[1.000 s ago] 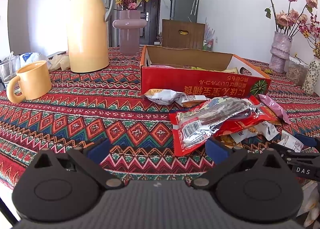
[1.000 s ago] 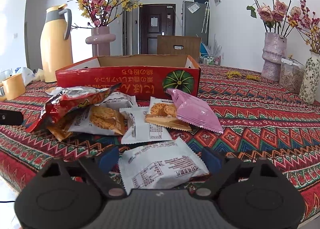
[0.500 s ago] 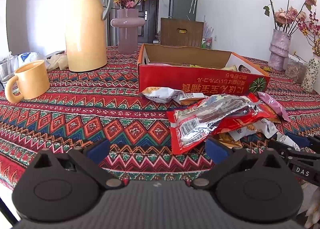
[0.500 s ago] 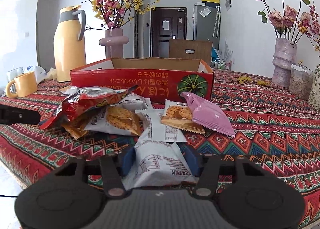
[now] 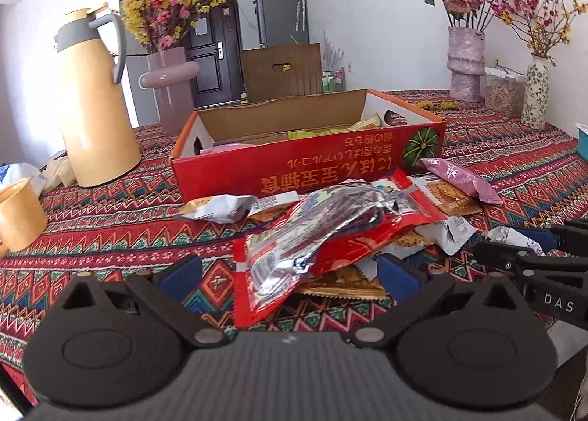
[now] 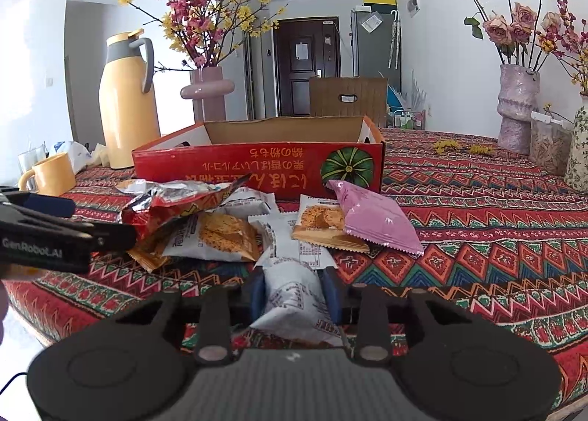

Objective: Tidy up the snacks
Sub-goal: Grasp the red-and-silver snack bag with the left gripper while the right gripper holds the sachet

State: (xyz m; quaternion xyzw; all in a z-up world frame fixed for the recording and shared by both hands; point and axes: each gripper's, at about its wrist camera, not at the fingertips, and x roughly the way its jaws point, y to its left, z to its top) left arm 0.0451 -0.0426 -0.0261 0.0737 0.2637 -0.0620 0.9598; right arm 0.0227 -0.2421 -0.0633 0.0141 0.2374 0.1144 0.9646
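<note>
**Legible markings: three items**

The right tongs [image 5: 540, 242], seen from the left wrist camera, carry white letters "DAS" on the black body. The left tongs [image 6: 70, 222], seen from the right wrist camera, carry "GenRobot.AI". The red carton [image 6: 257, 167] bears yellow East Asian characters, printed upside down beside a green pumpkin emblem. Small print on the white snack packet [image 6: 294, 296] is unreadable.

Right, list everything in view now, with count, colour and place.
box: one, red, mid-table, open, some packets inside
red bag: one, red and silver, atop the pile
pink packet: one, right of pile
white packets: several, in the pile
flask: one, yellow, left rear
mug: one, yellow, far left
vases: several, with flowers, rear and right
tablecloth: one, red patterned
left gripper: open, at the red bag
right gripper: shut on white packet
</note>
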